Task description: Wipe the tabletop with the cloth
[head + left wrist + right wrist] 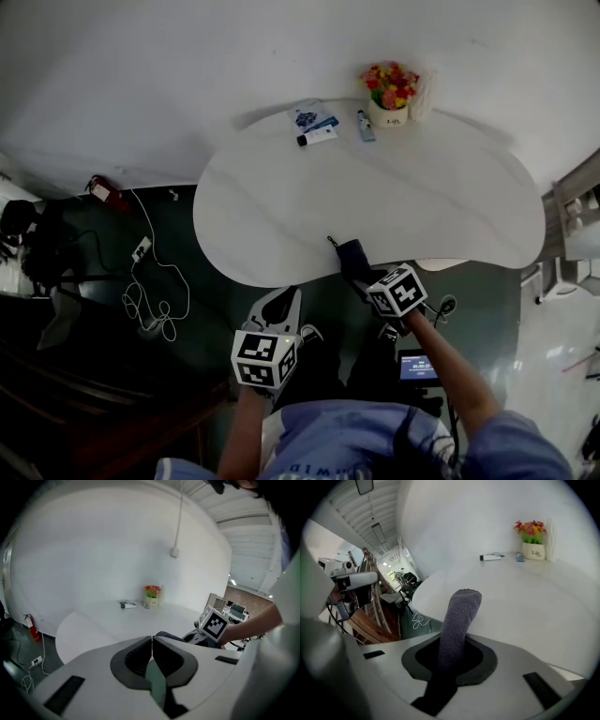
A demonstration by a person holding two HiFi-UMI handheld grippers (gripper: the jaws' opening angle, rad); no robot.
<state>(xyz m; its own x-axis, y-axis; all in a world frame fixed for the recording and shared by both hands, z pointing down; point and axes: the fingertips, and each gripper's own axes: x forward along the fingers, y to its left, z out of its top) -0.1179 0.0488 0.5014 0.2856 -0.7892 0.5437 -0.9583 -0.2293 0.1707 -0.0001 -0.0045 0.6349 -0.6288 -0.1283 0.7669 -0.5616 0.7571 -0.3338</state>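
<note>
The right gripper (pixel 450 660) is clamped on the cloth (pixel 459 616), a dark roll that stands up out of its jaws and pokes forward over the near rim of the tabletop (pixel 525 602). The left gripper (pixel 152 660) has its jaws pressed together on nothing, and it sits beside the right one, short of the table edge.

The likeliest trouble is the grip. The cloth is bunched into a narrow roll, so a stroke would probably touch the surface with only the tip and leave streaks. If the gripper presses lower, the hard jaws may scrape the top. Drag could also pull the roll out of the jaws (nothing else pins it). Far ahead of the right gripper stand a flower pot (pixel 533 550) and a tube (pixel 491 557), which a long push could knock.
</note>
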